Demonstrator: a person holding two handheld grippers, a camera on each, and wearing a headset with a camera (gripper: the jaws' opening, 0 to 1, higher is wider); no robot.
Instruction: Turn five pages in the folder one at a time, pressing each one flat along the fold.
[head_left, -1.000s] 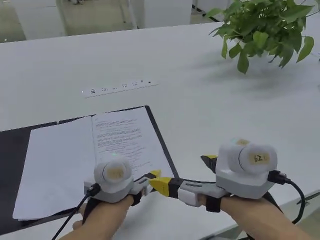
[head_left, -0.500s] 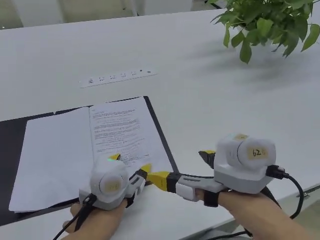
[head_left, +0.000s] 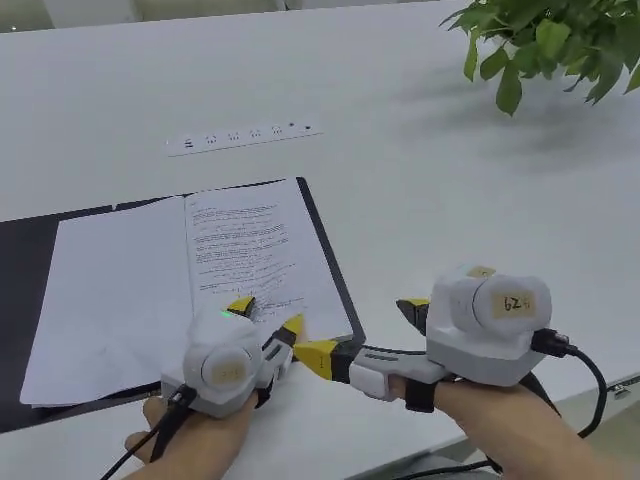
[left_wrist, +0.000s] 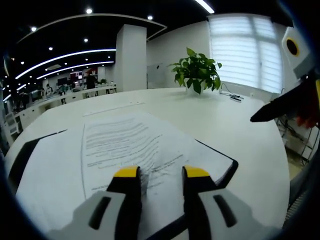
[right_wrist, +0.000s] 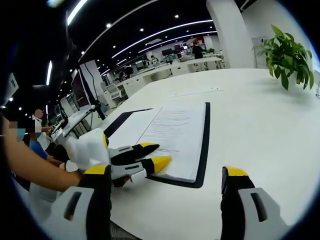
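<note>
Left gripper (head_left: 266, 315), jaws narrowly parted, hovers at the printed page's (head_left: 245, 250) near edge to catch it; right gripper (head_left: 365, 332) gapes wide, empty.

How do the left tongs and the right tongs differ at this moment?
The left tongs are over the printed page of the folder; the right tongs are over the bare table beside it. The left tongs' gap is narrow; the right tongs' gap is wide. Both are open and hold nothing.
</note>
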